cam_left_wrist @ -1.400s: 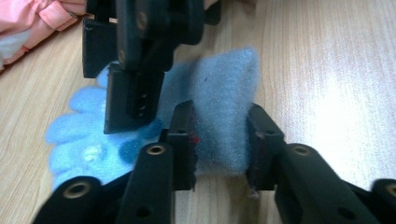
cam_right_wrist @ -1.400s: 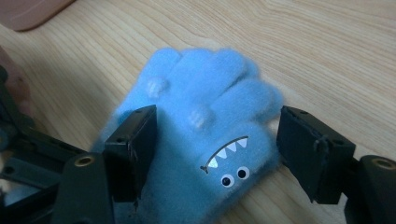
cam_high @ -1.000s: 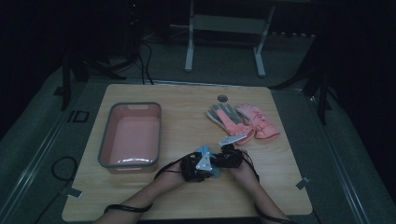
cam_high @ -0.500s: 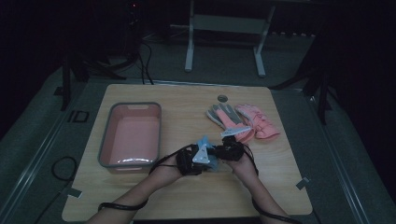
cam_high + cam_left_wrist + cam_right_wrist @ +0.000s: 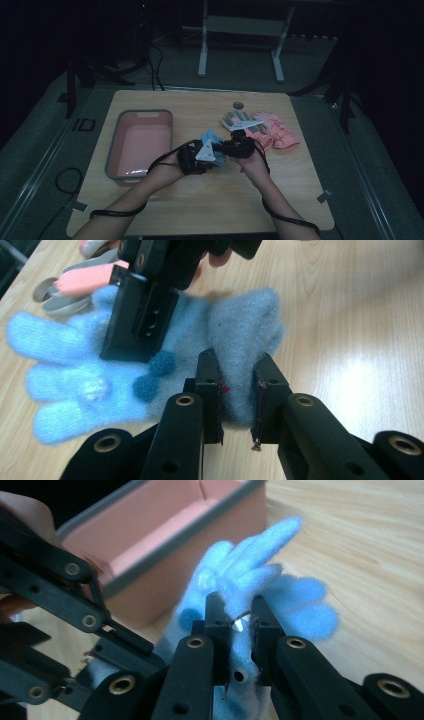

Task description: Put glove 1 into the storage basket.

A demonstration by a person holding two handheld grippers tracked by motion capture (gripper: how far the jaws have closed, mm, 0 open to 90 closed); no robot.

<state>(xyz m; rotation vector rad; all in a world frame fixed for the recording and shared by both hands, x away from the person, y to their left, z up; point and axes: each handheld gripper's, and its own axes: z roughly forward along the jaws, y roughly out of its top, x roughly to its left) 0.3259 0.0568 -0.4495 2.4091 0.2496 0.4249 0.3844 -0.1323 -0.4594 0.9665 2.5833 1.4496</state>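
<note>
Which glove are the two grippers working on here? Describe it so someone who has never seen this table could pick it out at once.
On the wooden table, just right of the pink tray, sits a fluffy light blue glove pinched between the left gripper and right gripper. Unlike the grey glove and pink glove lying farther back, it is blue, fuzzy, and has dark blue pom-poms.

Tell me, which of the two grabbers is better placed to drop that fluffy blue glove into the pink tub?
Probably the left gripper: both grippers clamp the blue glove, but the left one sits on the side of the pink tub. The right gripper would have to cross over it.
</note>
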